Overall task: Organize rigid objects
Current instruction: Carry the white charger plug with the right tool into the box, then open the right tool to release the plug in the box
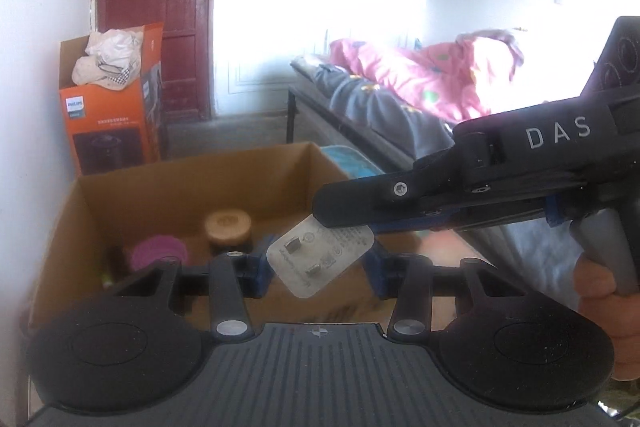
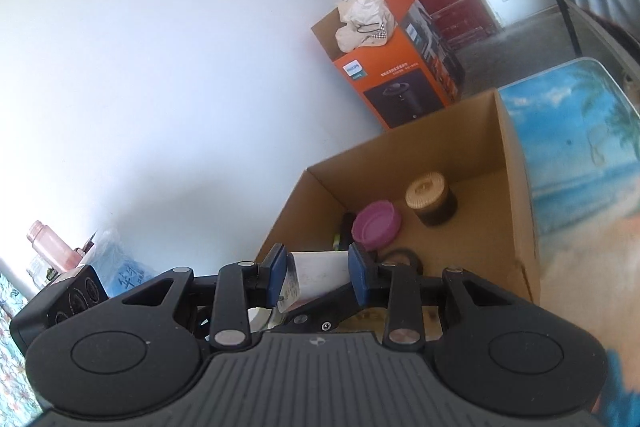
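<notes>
At frame center, the right claw (image 1: 344,223) clamps a flat white charger (image 1: 320,257), prongs showing; the left claw (image 1: 318,273) stands apart.

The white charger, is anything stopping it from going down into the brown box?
Nothing visible blocks it. The right gripper holds the white charger above the open cardboard box. The purple lid and the wooden-lidded jar sit farther back, with bare floor in the box nearer the charger.
</notes>
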